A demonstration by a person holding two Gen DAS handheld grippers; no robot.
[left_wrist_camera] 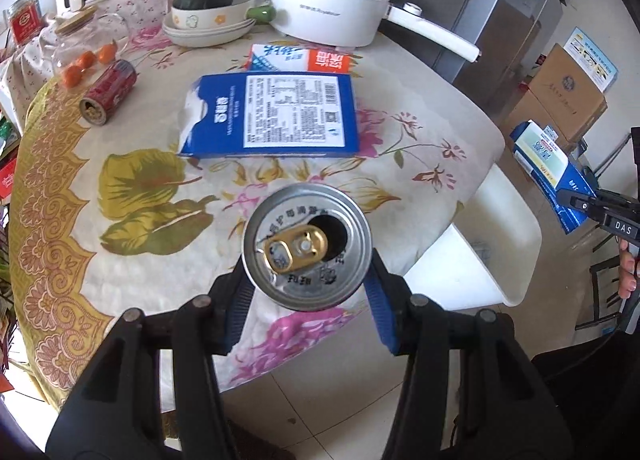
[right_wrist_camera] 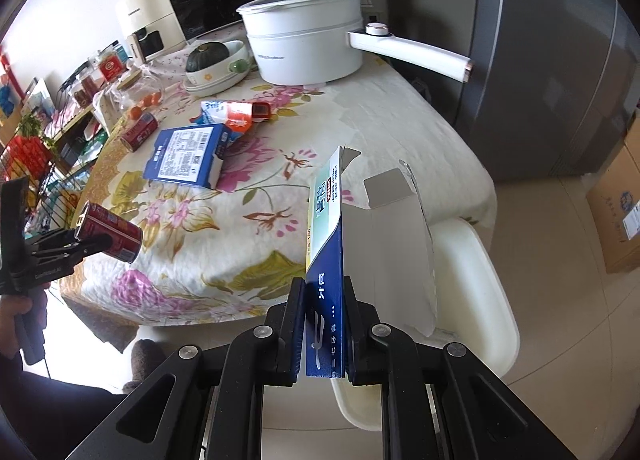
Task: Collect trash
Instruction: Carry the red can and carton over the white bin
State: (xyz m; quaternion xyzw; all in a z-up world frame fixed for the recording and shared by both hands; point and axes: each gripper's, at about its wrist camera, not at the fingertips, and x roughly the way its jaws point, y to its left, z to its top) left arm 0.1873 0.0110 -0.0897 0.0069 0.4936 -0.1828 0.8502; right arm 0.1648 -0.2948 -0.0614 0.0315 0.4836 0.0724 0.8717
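A: Why is my left gripper (left_wrist_camera: 308, 280) carrying the can (left_wrist_camera: 306, 246) that way?

B: Its jaws are clamped on the can's sides, open top facing the camera, which to my eye keeps it from rolling out. The right view shows it red, lifted off the surface (left_wrist_camera: 132, 228) near the edge.

A: And my right gripper (right_wrist_camera: 324, 324)?

B: Its jaws are pressed together on the narrow end of the toothpaste box (right_wrist_camera: 326, 244), flaps open at the far end. It hangs past the surface edge, above the white chair (right_wrist_camera: 480, 284).

A: What's left ahead of the jaws?

B: A second can (left_wrist_camera: 108, 92) lying on its side, far left. A blue box (left_wrist_camera: 272, 116) lies flat straight ahead, and a torn carton (left_wrist_camera: 300, 58) beyond it.

A: Room to move?

B: I'd judge the floor side open. The pot (left_wrist_camera: 332, 0) and bowls (left_wrist_camera: 212, 16) crowd the far side, so I'd reach in low.
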